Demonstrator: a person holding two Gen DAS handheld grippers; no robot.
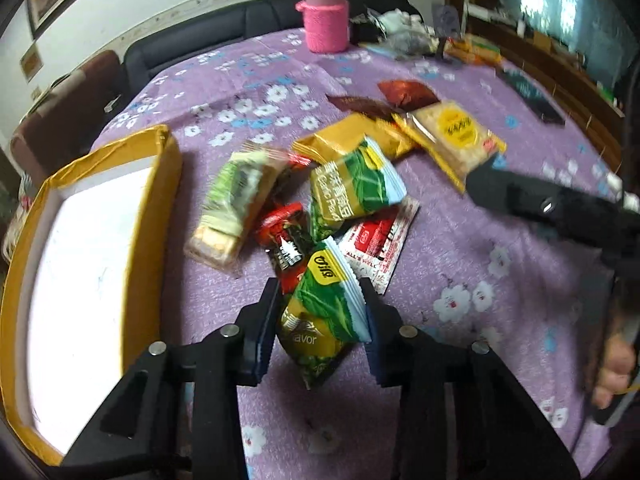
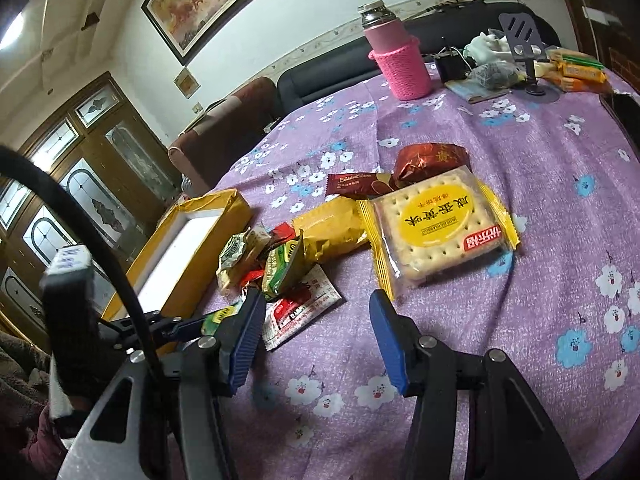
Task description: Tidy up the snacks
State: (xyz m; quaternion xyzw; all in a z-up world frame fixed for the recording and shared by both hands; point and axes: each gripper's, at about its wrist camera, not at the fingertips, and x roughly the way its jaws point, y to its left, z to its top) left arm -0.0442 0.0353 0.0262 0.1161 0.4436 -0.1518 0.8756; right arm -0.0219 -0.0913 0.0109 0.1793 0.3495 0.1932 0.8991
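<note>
Our left gripper (image 1: 320, 312) has its fingers clenched on a green packet (image 1: 326, 320), just right of the yellow box (image 1: 160, 184). The slick wrapper could slip out before we reach the box. Our right gripper (image 2: 316, 336) hangs spread and empty over the bench (image 2: 500, 320), farther right.

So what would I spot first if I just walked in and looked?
Probably the pile of snacks in the middle of the purple flowery tablecloth, with a green snack packet pinched in the left hand-held gripper. Next, the yellow box left of the pile and the pink bottle at the far edge.
</note>
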